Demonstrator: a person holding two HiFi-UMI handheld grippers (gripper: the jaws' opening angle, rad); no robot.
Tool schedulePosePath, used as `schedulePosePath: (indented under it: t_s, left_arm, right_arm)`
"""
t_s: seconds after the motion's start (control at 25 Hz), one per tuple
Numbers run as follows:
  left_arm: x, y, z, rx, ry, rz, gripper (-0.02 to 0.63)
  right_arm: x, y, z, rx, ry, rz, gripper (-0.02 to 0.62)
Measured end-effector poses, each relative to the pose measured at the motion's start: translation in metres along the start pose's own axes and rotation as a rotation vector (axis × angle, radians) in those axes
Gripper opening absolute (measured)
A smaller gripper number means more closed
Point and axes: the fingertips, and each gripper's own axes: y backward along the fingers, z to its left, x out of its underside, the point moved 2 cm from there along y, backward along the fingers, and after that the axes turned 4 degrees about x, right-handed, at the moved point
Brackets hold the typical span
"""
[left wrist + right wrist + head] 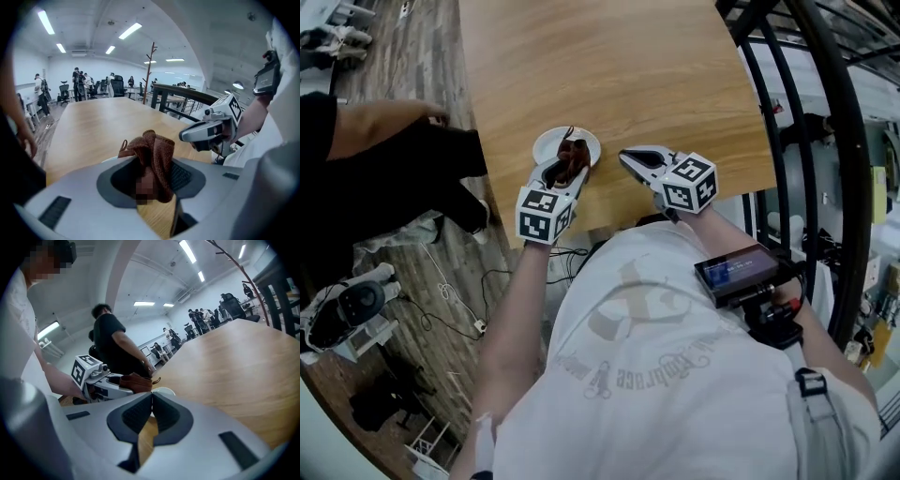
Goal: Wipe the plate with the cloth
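A small white plate [551, 144] sits near the front left edge of the wooden table [619, 75]. My left gripper [569, 166] is shut on a bunched brown cloth [575, 155] and holds it over the plate. In the left gripper view the cloth [152, 159] fills the gap between the jaws and hides most of the plate. My right gripper [628, 157] is shut and empty, hovering just right of the plate. The right gripper view shows the plate's rim [164, 391] beyond its closed jaws, with the cloth [136, 382] to the left.
A person in black [384, 150] stands at the table's left side. Black railing bars [811, 112] curve along the right. Cables and equipment [356, 309] lie on the floor at the lower left. The table's front edge runs just under both grippers.
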Motion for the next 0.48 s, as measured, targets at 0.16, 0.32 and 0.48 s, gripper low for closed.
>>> schedulePosePath:
  t_s: [0.16, 0.32, 0.48]
  left_arm:
    - [0.009, 0.022, 0.005, -0.057, 0.064, -0.075, 0.169]
    - [0.023, 0.054, 0.008, -0.123, 0.103, -0.140, 0.169]
    - [0.039, 0.077, 0.001, -0.175, 0.139, -0.197, 0.169]
  right_arm:
    - [-0.007, 0.000, 0.001, -0.017, 0.035, -0.007, 0.014]
    - [-0.028, -0.004, 0.015, -0.073, 0.116, -0.027, 0.014]
    - [-0.036, -0.004, 0.027, -0.108, 0.184, -0.032, 0.014]
